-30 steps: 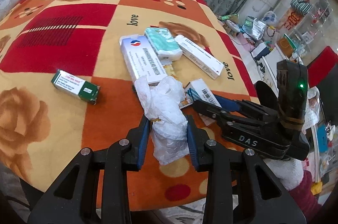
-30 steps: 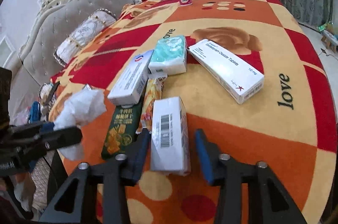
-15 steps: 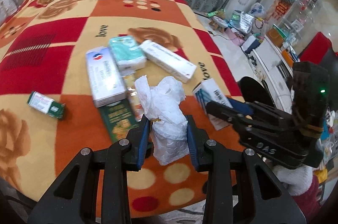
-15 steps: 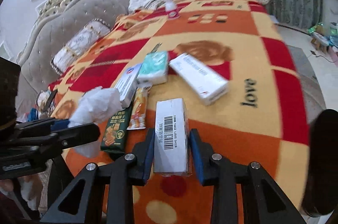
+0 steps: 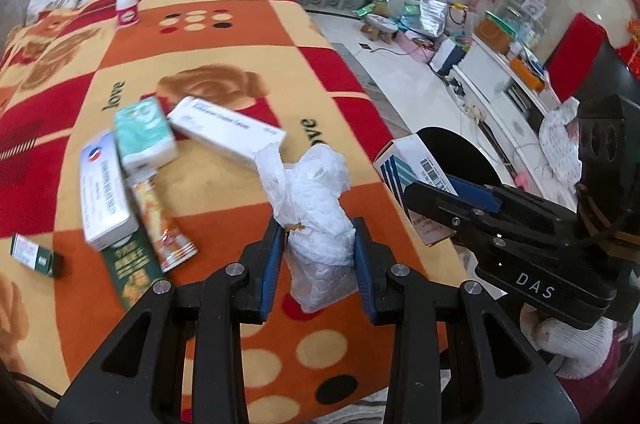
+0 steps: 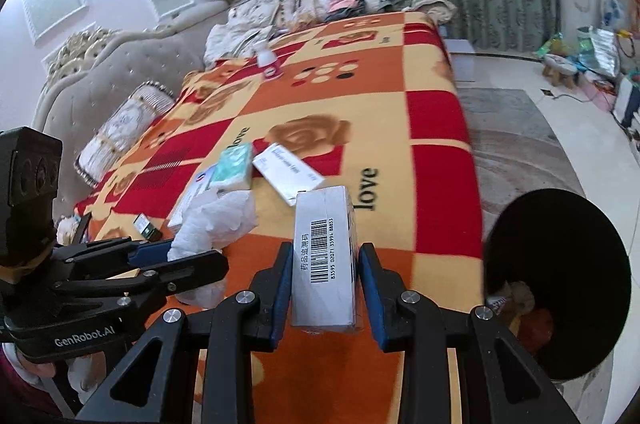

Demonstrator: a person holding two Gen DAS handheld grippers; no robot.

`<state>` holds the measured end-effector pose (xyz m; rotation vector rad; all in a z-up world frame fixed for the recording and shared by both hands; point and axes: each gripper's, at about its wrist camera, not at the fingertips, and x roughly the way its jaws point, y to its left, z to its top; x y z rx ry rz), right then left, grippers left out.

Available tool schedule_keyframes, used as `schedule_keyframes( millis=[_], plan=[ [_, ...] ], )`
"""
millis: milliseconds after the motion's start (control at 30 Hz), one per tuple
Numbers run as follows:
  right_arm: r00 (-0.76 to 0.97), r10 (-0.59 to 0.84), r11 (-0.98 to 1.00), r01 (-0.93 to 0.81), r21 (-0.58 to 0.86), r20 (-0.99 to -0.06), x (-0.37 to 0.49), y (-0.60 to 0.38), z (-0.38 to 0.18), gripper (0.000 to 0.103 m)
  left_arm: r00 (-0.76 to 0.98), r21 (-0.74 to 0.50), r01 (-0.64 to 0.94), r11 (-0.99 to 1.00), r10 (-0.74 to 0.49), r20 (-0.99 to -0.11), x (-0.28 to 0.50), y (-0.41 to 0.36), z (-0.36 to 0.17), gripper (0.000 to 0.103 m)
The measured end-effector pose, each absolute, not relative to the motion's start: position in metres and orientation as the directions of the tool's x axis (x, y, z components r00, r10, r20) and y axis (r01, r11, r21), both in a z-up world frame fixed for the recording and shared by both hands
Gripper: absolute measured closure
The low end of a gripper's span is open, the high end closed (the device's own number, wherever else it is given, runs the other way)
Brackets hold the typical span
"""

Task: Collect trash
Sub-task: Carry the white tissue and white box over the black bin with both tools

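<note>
My left gripper (image 5: 318, 256) is shut on a crumpled white tissue wad (image 5: 314, 207), held above the blanket's front edge; the wad also shows in the right wrist view (image 6: 216, 220). My right gripper (image 6: 325, 276) is shut on a white barcode box (image 6: 325, 256), lifted off the blanket; the box also shows in the left wrist view (image 5: 416, 171). A black bin (image 6: 556, 280) stands on the floor to the right, with trash inside. It shows behind the box in the left wrist view (image 5: 460, 155).
On the patterned blanket (image 5: 224, 63) lie a long white box (image 5: 226, 131), a teal tissue pack (image 5: 144, 133), a white-blue box (image 5: 104, 191), snack wrappers (image 5: 160, 224), a small green box (image 5: 34, 256) and a white bottle (image 5: 127, 3). Floor clutter lies far right.
The right gripper closed on the barcode box and lifted it off the blanket. Both grippers swung right with their loads, and the black bin came into view.
</note>
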<state>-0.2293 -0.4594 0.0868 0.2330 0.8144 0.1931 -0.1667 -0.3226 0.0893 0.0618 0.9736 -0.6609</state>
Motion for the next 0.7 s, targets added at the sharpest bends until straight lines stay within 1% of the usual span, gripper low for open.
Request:
schedule_keyframes(
  millis=[333,700],
  plan=[
    [0.694,0.196,0.961,0.006,0.277,-0.693,-0.242,-0.495,0.089,0.072,0.373,-0.208,0.595,0.777,-0.496,-0.784,-0.166,-0.357,0.091,0.072],
    [0.699,0.134,0.961,0.081,0.264,-0.703,-0.252,-0.529,0.085,0.072,0.348,-0.209,0.636,0.743,-0.518,-0.781,-0.164,-0.395,0.094,0.072]
  ],
)
